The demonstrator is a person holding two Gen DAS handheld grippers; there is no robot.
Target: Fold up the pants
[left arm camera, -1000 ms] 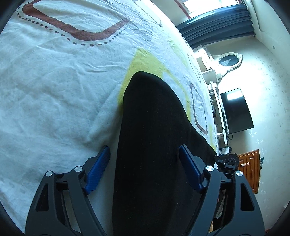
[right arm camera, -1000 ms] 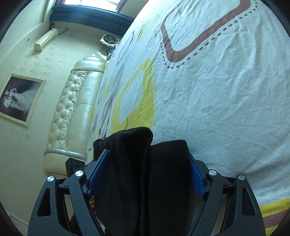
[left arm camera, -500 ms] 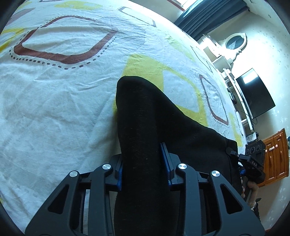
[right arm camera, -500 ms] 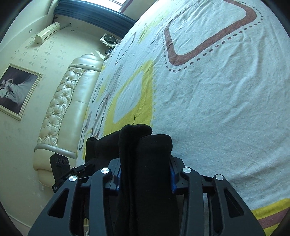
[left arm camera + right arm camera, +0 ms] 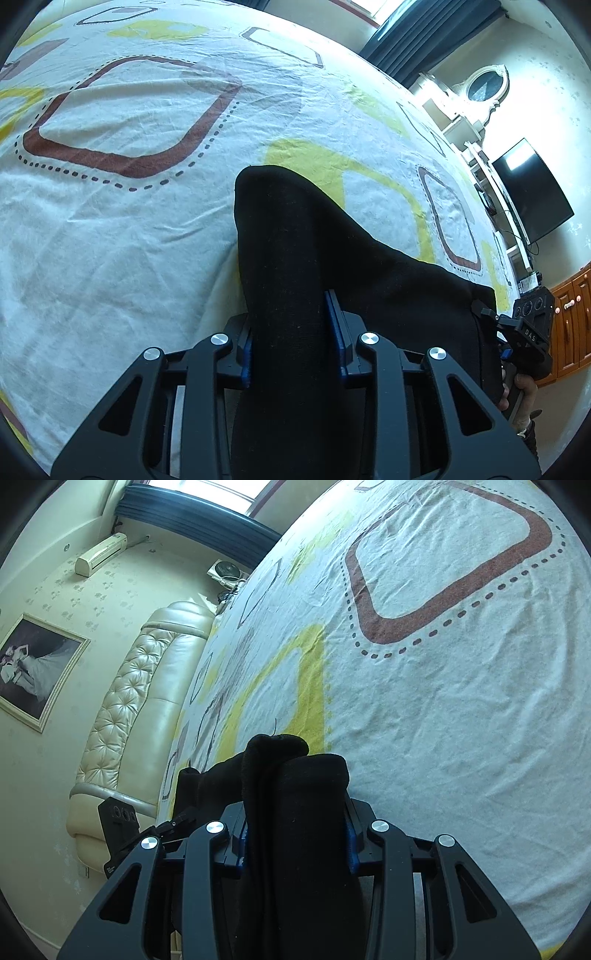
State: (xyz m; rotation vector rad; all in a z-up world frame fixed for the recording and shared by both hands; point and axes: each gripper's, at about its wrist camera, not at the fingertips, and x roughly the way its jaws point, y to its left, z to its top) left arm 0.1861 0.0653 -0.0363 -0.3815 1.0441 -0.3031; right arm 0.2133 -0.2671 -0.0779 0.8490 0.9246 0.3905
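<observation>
The left claw (image 5: 293, 339) and the right claw (image 5: 297, 834) each pinch the black pants (image 5: 295, 240) above the bed (image 5: 110, 221).

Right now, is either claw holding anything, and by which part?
Both claws are shut on the black pants. The left claw and right claw each pinch a bunched fold near one end; which part of the garment cannot be told.
</observation>
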